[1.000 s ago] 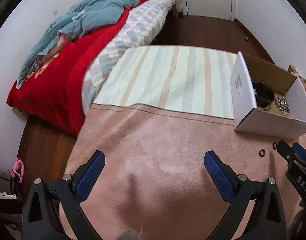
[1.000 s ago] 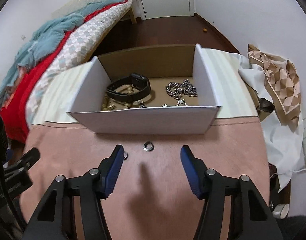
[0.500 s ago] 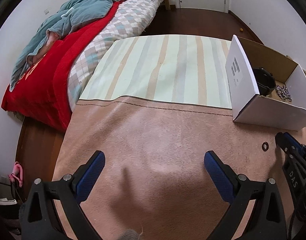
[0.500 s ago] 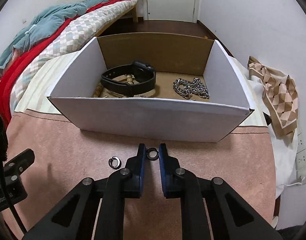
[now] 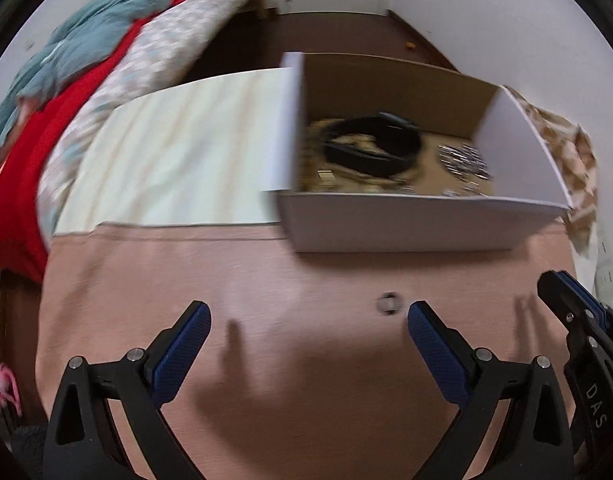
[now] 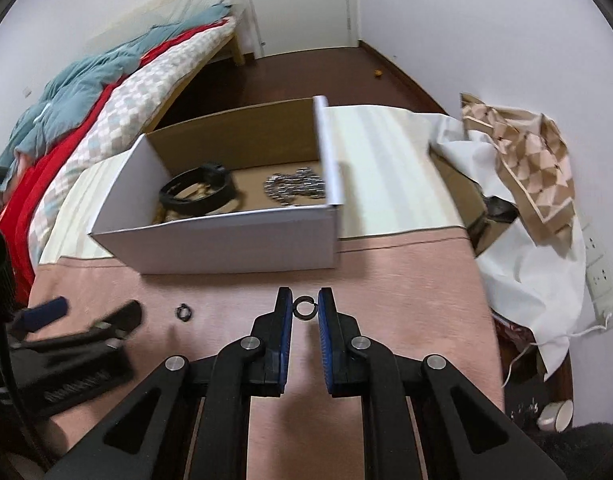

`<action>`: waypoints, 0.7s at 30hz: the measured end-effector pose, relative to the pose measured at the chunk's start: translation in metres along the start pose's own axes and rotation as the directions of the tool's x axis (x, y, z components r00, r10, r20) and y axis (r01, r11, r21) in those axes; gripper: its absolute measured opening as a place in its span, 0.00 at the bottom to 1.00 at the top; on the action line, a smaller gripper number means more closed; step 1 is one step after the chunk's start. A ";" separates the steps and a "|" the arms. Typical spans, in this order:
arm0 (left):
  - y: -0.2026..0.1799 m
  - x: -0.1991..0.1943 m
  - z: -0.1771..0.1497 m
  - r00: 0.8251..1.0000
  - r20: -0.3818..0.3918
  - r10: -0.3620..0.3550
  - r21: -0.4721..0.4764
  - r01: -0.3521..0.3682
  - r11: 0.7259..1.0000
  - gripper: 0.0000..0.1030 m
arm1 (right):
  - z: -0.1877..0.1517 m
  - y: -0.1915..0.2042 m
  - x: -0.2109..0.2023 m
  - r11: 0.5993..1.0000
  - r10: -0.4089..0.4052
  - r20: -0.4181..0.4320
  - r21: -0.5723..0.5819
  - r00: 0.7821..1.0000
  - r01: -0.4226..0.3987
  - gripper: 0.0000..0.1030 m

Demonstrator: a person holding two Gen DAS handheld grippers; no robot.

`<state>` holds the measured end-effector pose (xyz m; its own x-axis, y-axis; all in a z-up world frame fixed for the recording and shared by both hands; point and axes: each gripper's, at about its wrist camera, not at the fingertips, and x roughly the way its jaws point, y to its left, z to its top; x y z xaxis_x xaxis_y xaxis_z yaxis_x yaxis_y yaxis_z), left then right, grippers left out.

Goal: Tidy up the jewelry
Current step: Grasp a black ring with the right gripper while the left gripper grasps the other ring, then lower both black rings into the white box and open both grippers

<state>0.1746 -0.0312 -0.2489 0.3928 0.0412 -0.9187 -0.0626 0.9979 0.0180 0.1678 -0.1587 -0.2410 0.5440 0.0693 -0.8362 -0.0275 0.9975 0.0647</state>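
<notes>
Lifted off the pink cloth (image 6: 386, 280) since half a second ago, the small dark ring (image 6: 304, 307) now hangs pinched between the tips of the right gripper (image 6: 305, 309), whose blue pads press on it from both sides. That suggests the pick has succeeded and the carry to the box (image 6: 226, 240) comes next. The ring is a thin, dark metal loop with what looks like a small gap at its top; held only by its edges, it could slip or twist out if the grip loosens.

A second ring (image 6: 184, 312) lies flat on the cloth, off to the left of the closed claw and near the left gripper (image 5: 308, 318). That gripper has swung toward it since the earlier frame: its jaws stand wide apart and empty, with the ring (image 5: 388, 304) just ahead of the right-hand finger.

Straight ahead of the right claw, the white box sits open, holding a black watch (image 6: 198, 192) and a silver chain (image 6: 296, 188). Beyond it are a striped cloth (image 6: 386, 168) and a bed (image 6: 106, 92).
</notes>
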 end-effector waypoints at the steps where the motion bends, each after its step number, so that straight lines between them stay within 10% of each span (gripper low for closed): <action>1: -0.008 0.001 0.000 1.000 -0.002 -0.007 0.017 0.007 1.000 0.87 | 0.000 -0.007 -0.001 1.000 -0.005 0.001 0.012 1.000 0.005 0.13; 14: -0.036 0.006 -0.004 0.999 -0.006 -0.039 0.066 0.039 0.997 0.14 | 0.000 -0.044 0.006 0.995 -0.020 -0.022 0.099 1.000 0.022 0.13; 21: -0.038 -0.001 -0.008 0.999 0.005 -0.051 0.067 0.050 0.996 0.10 | 0.001 -0.046 0.003 0.993 -0.016 -0.010 0.117 1.000 0.017 0.13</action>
<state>0.1688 -0.0700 -0.2519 0.4001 -0.0093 -0.9164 0.0187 0.9998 -0.0020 0.1718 -0.2040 -0.2456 0.5356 0.0535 -0.8428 0.0801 0.9903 0.1138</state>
